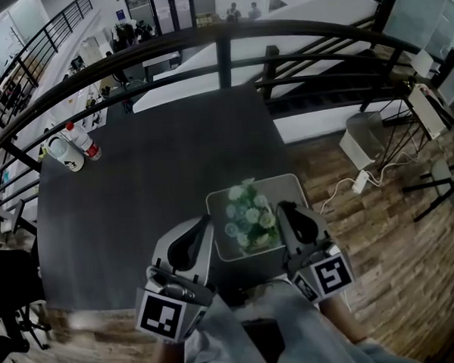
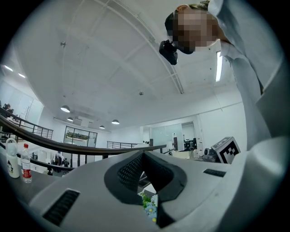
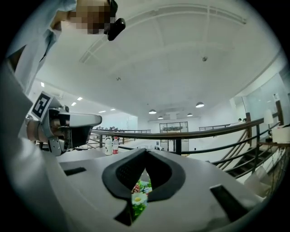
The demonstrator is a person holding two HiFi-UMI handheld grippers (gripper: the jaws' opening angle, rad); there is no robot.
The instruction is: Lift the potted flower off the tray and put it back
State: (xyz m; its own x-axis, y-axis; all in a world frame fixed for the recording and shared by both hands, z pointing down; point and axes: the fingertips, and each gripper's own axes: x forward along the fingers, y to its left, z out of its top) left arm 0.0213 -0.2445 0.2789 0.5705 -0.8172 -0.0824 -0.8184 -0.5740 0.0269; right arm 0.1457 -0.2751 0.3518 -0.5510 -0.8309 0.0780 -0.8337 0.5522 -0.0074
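One flower (image 1: 248, 217) sat in the tray (image 1: 292, 187) at the near edge of the surface (image 1: 159, 180) in the head view, the left tongs (image 1: 203, 225) just beside the tray's left rim, the right tongs (image 1: 287, 210) at its right. The left gripper view showed the left tongs (image 2: 144, 154) clenched on nothing, the flower (image 2: 149, 206) below them. The right gripper view showed the right tongs (image 3: 146, 152) clenched empty too, above the flower (image 3: 139, 197).

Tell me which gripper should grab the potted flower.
Probably right: the right gripper is over the tray beside the potted flower; the left gripper sits at its edge. Both are shut.
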